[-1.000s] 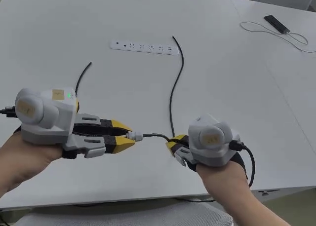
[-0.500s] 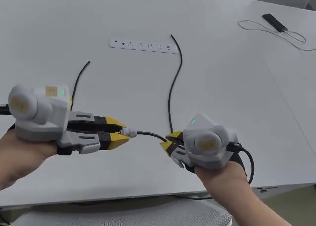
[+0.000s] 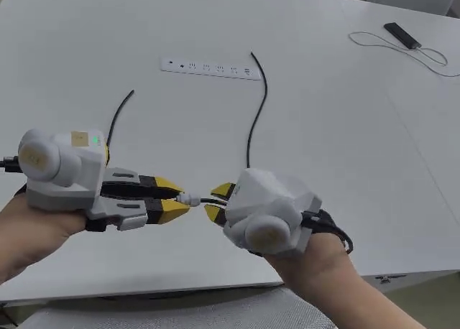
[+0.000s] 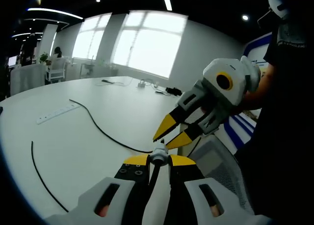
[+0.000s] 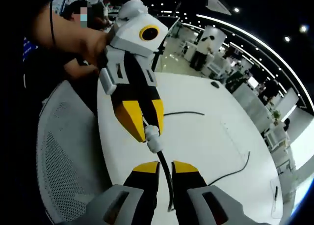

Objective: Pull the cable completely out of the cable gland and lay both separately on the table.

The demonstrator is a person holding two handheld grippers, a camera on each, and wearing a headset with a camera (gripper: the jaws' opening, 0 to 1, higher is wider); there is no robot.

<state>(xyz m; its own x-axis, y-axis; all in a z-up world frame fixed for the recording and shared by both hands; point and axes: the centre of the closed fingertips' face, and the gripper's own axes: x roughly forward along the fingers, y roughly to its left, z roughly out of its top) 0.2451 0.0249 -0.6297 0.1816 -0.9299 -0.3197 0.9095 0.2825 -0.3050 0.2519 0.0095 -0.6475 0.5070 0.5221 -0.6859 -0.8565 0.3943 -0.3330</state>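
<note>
The left gripper (image 3: 180,198) is clamping the cable gland (image 3: 189,198) while the right gripper (image 5: 166,165), jaws slightly parted, is straddling the cable (image 5: 164,158) just beside the gland, along its axis.

cable (image 3: 249,146): black | cable gland (image 5: 152,139): white | left gripper (image 3: 185,198), right gripper (image 3: 216,202): white, yellow-black jaws | table (image 3: 345,128), power strip (image 3: 210,69): white

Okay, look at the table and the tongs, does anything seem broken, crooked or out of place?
Nothing stands out. The left tongs grip the white cable gland, and the black cable runs from it between the open right tongs. The power strip and a short loose wire lie flat on the table.
</note>
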